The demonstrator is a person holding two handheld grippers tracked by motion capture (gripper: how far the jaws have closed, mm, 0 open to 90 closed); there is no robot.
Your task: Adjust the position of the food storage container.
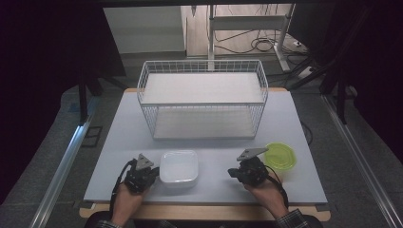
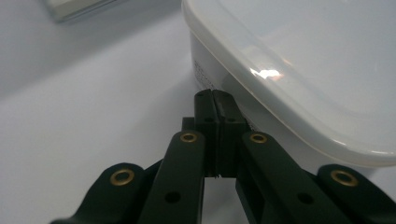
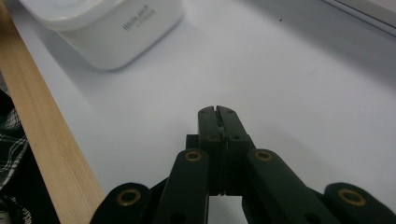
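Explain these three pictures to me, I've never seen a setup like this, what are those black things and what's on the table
No robot here: a person sits at the table holding a hand-held black two-jaw gripper in each hand. The wide picture is taken from a fixed camera above, looking down; the left gripper and the right gripper sit near the table's front edge.

The other two pictures come from small cameras riding on each gripper, looking along its own black jaws. In both, the jaws are pressed together and hold nothing.

On the pale grey table top stand a white wire two-shelf rack at the back, a white square plastic container with a lid between the grippers, and a yellow-green round plastic container beside the right gripper. The left gripper view shows the white container very close to its jaw tips; whether they touch is unclear.
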